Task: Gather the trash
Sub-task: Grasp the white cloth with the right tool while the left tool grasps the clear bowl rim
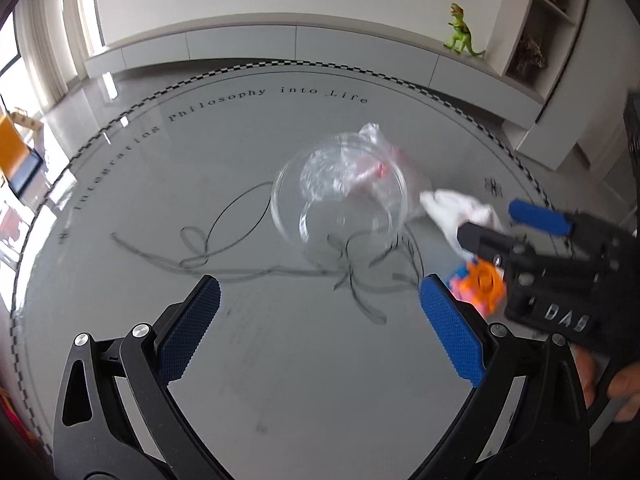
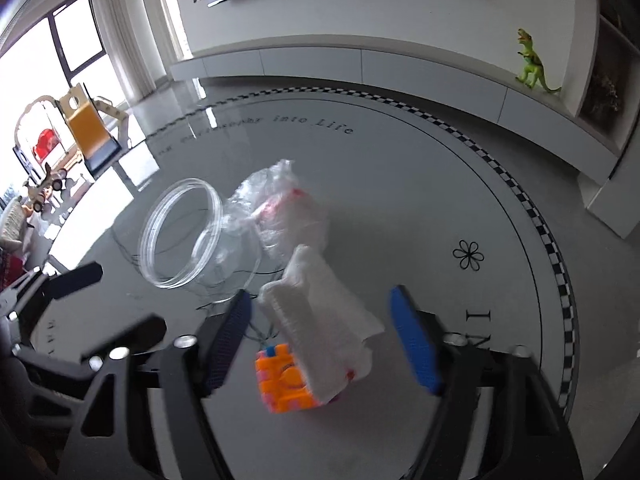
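The left gripper point(image 1: 320, 308) hangs above the round grey table point(image 1: 280, 380) with its blue-padded fingers point(image 1: 192, 328) spread wide and nothing between them. Just beyond its fingertips, near the middle of the table, a clear plastic jar point(image 1: 340, 196) lies on its side, its open mouth turned toward the left of the scene, and a crumpled clear plastic bag with red print point(image 1: 372, 160) lies against its far right side. To the right of the jar, the right gripper point(image 2: 320, 340) reaches in from the right edge of the left wrist view, also spread wide, its blue fingers point(image 2: 416, 344) standing on either side of a crumpled white tissue point(image 2: 324, 320) without closing on it. The tissue lies partly over an orange and pink toy block point(image 2: 280, 380), which sits on the table at the tissue's near end, between the right gripper's fingers. In the right wrist view the jar point(image 2: 188, 232) is to the far left of the tissue and the plastic bag point(image 2: 284, 208) is just beyond it, touching or nearly touching the tissue's far end; motion blur hides which. The tabletop carries black line drawings, a ring of lettering and a checkered rim. Beyond the table a low white cabinet point(image 1: 280, 48) runs along the wall, with a green toy dinosaur point(image 1: 462, 32) standing at its right end.
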Available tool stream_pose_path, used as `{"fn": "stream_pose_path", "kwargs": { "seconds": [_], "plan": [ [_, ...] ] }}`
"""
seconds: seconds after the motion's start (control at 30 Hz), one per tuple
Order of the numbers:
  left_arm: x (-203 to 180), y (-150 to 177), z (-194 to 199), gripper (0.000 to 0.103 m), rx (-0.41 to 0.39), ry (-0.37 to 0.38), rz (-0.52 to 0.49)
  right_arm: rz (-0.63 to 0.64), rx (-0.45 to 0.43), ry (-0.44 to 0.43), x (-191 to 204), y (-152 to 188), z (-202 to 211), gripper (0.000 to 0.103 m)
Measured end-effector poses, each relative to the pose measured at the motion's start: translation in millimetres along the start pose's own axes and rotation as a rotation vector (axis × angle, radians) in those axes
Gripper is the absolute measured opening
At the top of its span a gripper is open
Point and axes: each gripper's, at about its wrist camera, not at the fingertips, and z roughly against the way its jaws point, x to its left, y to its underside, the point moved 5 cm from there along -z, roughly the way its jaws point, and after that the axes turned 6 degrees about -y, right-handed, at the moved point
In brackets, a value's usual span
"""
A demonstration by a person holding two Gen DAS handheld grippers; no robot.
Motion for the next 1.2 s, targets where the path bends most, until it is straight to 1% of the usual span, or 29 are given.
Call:
{"fn": "stream_pose_path", "kwargs": {
  "seconds": [0.03,0.07,0.1,0.17,0.23,0.27,0.3,0.37,0.4,0.53,0.57,0.67,0.73,0.8,0.87,0.97,1.07,1.2],
  "plan": [
    [-1.8,-4.1,-0.8,0.097,-0.006,0.013,0.001,-0.014,0.010,-0.019,-2.8,-0.8,-2.7,0.044],
    [-3.9,-6.8,0.9,0.097,-0.024,0.024,-0.003,-0.030,0.020,-0.033,-5.4,-1.9,-5.0,0.024],
    [-5.2,-9.0,3.8,0.097,-0.043,0.032,-0.010,-0.043,0.025,-0.033,-8.1,-2.6,-6.2,0.018],
    [-10.8,-12.0,11.5,0.097,-0.095,0.035,-0.034,-0.066,0.004,-0.032,-13.1,-3.6,-3.7,0.016],
    [-20.2,-14.3,15.1,0.092,-0.120,0.029,-0.080,-0.088,-0.015,-0.035,-17.7,-4.2,0.9,0.016],
    [-23.7,-15.3,13.9,0.085,-0.120,0.031,-0.097,-0.099,-0.020,-0.038,-19.8,-4.4,2.6,0.016],
    [-29.1,-16.2,12.9,0.080,-0.119,0.031,-0.120,-0.109,-0.022,-0.044,-21.9,-3.9,4.5,0.016],
    [-39.1,-18.8,8.8,0.076,-0.119,0.022,-0.165,-0.120,-0.024,-0.049,-26.6,-4.7,5.2,0.016],
    [-43.4,-19.8,6.6,0.071,-0.118,0.018,-0.184,-0.125,-0.026,-0.051,-28.6,-3.8,7.1,0.016],
    [-57.4,-22.8,-11.1,0.057,-0.100,-0.007,-0.265,-0.167,-0.026,-0.066,-36.9,-2.8,9.4,0.016],
    [-59.5,-22.6,-16.6,0.050,-0.089,-0.015,-0.278,-0.174,-0.025,-0.069,-39.4,-3.6,8.1,0.016],
    [-61.3,-20.4,-35.1,0.034,-0.044,-0.030,-0.296,-0.181,-0.024,-0.067,-43.7,-3.9,7.8,0.016],
    [-61.3,-19.0,-44.2,0.025,-0.029,-0.046,-0.295,-0.177,-0.026,-0.063,-43.8,-4.9,7.8,0.016],
    [-60.8,-18.6,-48.0,0.016,-0.031,-0.039,-0.281,-0.177,-0.029,-0.063,-42.8,-5.3,8.2,0.016],
    [-60.0,-18.3,-46.9,0.006,-0.025,0.005,-0.251,-0.178,-0.033,-0.065,-41.3,-5.2,9.6,0.016],
    [-51.8,-17.6,-34.7,0.005,-0.040,0.032,-0.212,-0.170,-0.046,-0.065,-36.4,-4.9,16.8,0.016],
    [-40.2,-15.3,-9.9,0.005,-0.068,0.051,-0.175,-0.165,-0.069,-0.070,-30.3,-6.4,29.7,0.016],
    [-30.0,-7.8,20.0,0.005,-0.102,0.041,-0.160,-0.147,-0.101,-0.079,-14.9,-9.1,52.8,0.016]
  ]
}}
